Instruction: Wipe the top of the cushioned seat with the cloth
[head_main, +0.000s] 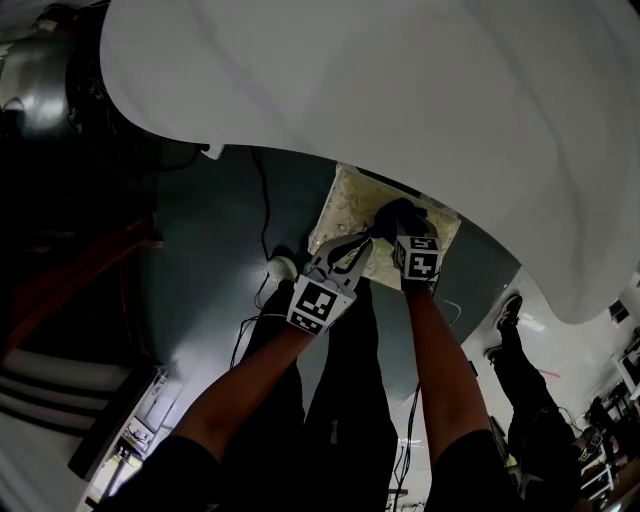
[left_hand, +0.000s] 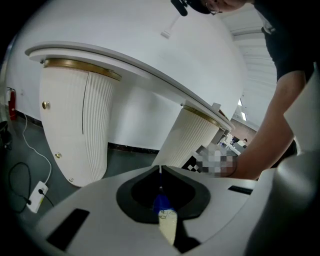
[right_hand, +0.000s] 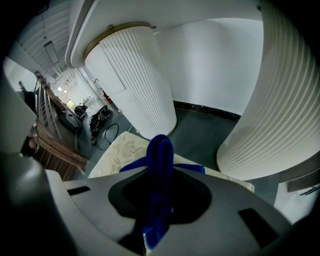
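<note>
Cloth (right_hand: 161, 147), one blue piece, stands pinched in the right gripper (right_hand: 159, 172). The left gripper (left_hand: 160, 168) is pressed together on a small blue-and-cream bit, seemingly its edge. Both grippers sit over the one floral cushioned seat (head_main: 345, 205), near two fluted white pedestals (left_hand: 75, 125) under one white worktop (head_main: 400, 100).

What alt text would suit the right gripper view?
The right claw is shut on a folded blue cloth that sticks up between its jaws, with a cream patterned cushioned seat beyond it. Behind stand two white ribbed pedestals on a dark grey floor.
</note>
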